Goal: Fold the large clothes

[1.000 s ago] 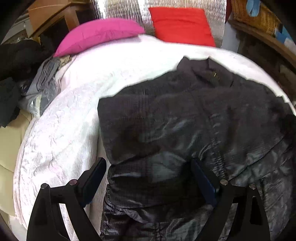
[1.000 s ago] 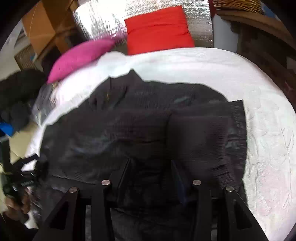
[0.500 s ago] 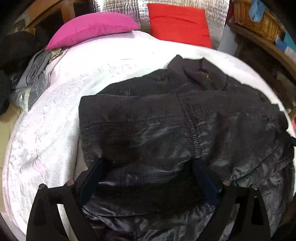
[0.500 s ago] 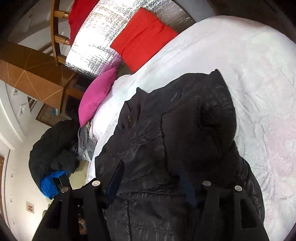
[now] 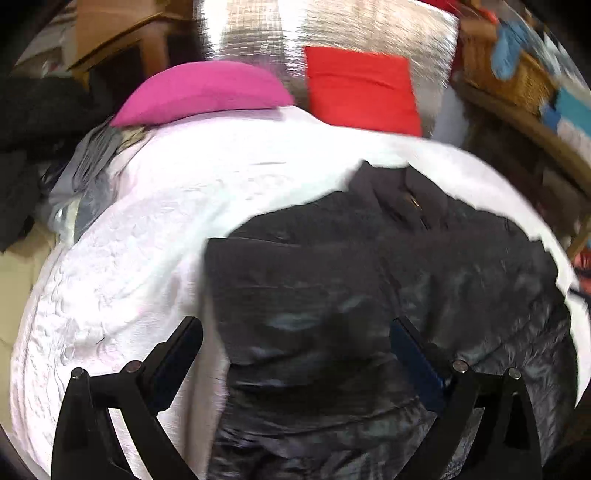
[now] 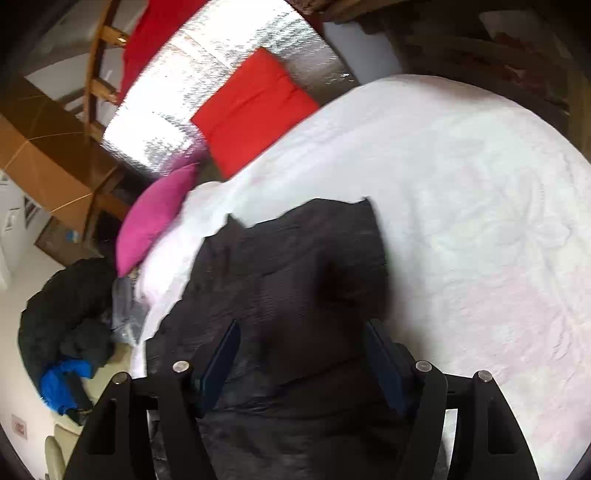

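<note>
- Left gripper (image 5: 295, 347) is spread wide and its jaws are opening further, angled down over the jacket (image 5: 369, 295); the dark cloth shows in the gap, but the pads do not press on it.
- One left finger (image 5: 177, 354) sits over the white bedspread (image 5: 147, 240), just off the jacket's edge; the other is over the shiny black fabric.
- Right gripper (image 6: 301, 354) is released too, jaws opening, with the jacket (image 6: 295, 280) filling the gap between the blue-lined fingers (image 6: 221, 358); nothing is pinched.
- The jacket lies on the bed, a sleeve folded in across the body, its squared end showing at the top in the right wrist view.
- In the left wrist view the collar points toward the pillows, with a small gold zip pull near the neck.
- White bedspread (image 6: 461, 203) is bare on the far side of the jacket in the right view.
- At the head of the bed: a pink pillow (image 5: 203, 92) lying flat and a red pillow (image 5: 362, 96) against a silvery panel (image 5: 251, 33).
- Off the bed's edge, a heap of dark clothes (image 6: 66, 306) with a blue piece (image 6: 59, 384) beneath it.
- Both views are blurred.
</note>
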Action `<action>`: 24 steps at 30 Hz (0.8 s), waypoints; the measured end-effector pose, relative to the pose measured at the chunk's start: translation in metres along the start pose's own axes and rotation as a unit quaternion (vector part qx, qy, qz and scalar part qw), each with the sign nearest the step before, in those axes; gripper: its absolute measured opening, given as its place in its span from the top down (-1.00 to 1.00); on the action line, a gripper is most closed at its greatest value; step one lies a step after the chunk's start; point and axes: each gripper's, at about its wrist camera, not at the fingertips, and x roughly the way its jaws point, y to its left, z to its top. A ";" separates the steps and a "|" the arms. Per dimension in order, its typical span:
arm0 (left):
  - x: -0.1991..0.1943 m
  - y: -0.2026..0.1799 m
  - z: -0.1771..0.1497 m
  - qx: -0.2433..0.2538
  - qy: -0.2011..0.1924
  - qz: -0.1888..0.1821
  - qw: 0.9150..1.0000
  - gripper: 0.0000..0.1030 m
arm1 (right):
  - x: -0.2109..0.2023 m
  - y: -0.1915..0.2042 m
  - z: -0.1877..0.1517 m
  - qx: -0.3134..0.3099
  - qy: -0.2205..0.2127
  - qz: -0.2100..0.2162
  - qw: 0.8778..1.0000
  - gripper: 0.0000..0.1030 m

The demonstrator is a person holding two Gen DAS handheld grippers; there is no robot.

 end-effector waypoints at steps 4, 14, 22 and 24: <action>0.018 0.038 -0.001 -0.060 0.042 0.002 0.997 -0.96 | 0.026 -0.010 0.004 0.000 0.036 -0.018 0.999 -0.41; 0.048 0.052 -0.020 -0.117 0.113 -0.007 0.987 -0.89 | 0.043 0.017 -0.008 -0.094 0.013 -0.077 0.993 0.05; 0.056 0.034 -0.020 -0.103 0.122 0.014 0.987 -0.89 | 0.044 0.002 -0.002 -0.068 0.028 -0.067 0.995 0.11; 0.051 0.038 -0.017 -0.113 0.108 0.012 0.988 -0.89 | 0.031 -0.001 0.006 -0.053 0.015 -0.051 0.997 -0.03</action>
